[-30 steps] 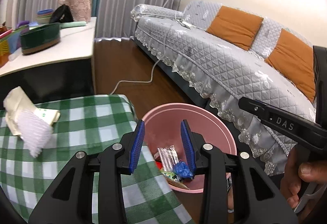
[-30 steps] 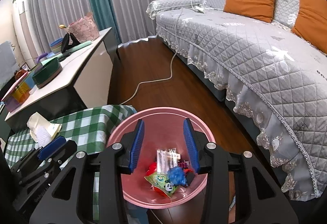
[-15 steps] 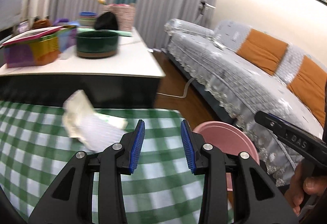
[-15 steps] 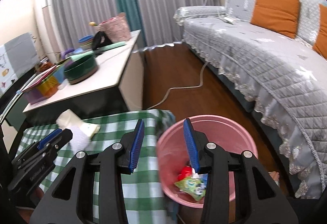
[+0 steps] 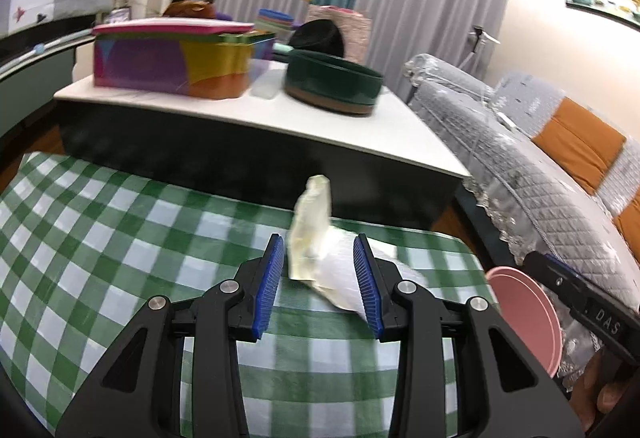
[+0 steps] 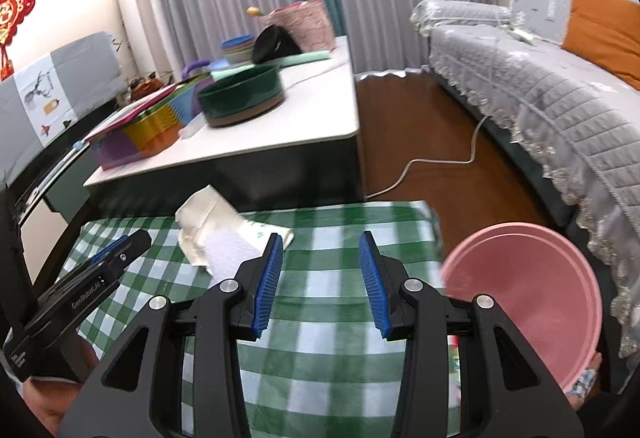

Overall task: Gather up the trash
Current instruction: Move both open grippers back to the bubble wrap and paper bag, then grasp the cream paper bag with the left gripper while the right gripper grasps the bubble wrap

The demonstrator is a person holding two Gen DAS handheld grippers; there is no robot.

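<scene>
On the left side of the right wrist view, the left gripper (image 6: 120, 250) comes in over the green checked table (image 6: 340, 238). Its fingers are seen side-on here, so their gap cannot be read from this view.

Next to the right lies the trash, a cream wrapper (image 6: 208, 222) with a white foam net (image 6: 232, 250) on top of it. The bundle rests on the far part of the table, near the back edge. Its long axis runs from far-left to near-right in this view, and one crumpled end sticks up at the far-left. A flat end w/ small green print points to the right. The wrapper looks creased and pale; the net is soft white w/ a fine mesh. The print is too small to read.

In the left wrist view the wrapper (image 5: 312, 230) stands up between the blue pads. The left gripper (image 5: 320, 278) is open, and the pads do not press on it, as far as the blur allows. The lower part of the foam net (image 5: 340, 274) is hidden behind the right finger.

The right gripper (image 6: 320, 282) is also open, w/ only table cloth between its fingers.

At the far right stands the pink bin (image 6: 532, 302), beside the table edge, approx. level with the gripper. Its bottom is mostly cut off by the finger, and the contents are hard to make out.
</scene>
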